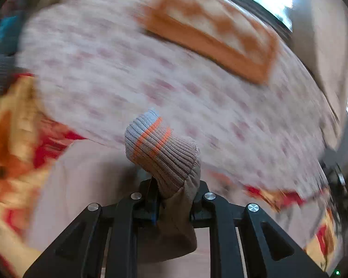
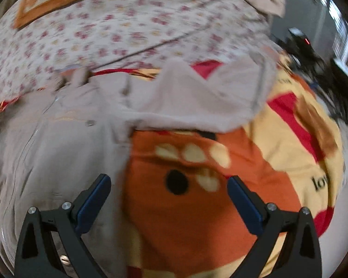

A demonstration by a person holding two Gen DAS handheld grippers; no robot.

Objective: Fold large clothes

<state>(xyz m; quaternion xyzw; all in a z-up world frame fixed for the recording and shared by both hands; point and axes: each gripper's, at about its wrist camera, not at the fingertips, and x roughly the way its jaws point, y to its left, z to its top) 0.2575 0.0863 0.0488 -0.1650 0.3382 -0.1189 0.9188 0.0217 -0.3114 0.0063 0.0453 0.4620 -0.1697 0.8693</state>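
A beige jacket (image 2: pixel 58 150) lies spread on the bed, its body at the left of the right wrist view and a sleeve reaching across to the right. My left gripper (image 1: pixel 171 197) is shut on the jacket's ribbed cuff (image 1: pixel 160 148), which is brown and grey with two orange stripes and stands up out of the closed jaws. The sleeve fabric hangs below the jaws. My right gripper (image 2: pixel 169 185) is open with nothing between its blue pads. It hovers over the cartoon blanket (image 2: pixel 289 162), just right of the jacket's edge.
A white sheet with small red flowers (image 2: pixel 127 23) covers the far part of the bed. An orange and cream pillow (image 1: pixel 208 34) lies on it. Dark equipment (image 2: pixel 324 69) stands off the bed's right side. The left wrist view is blurred.
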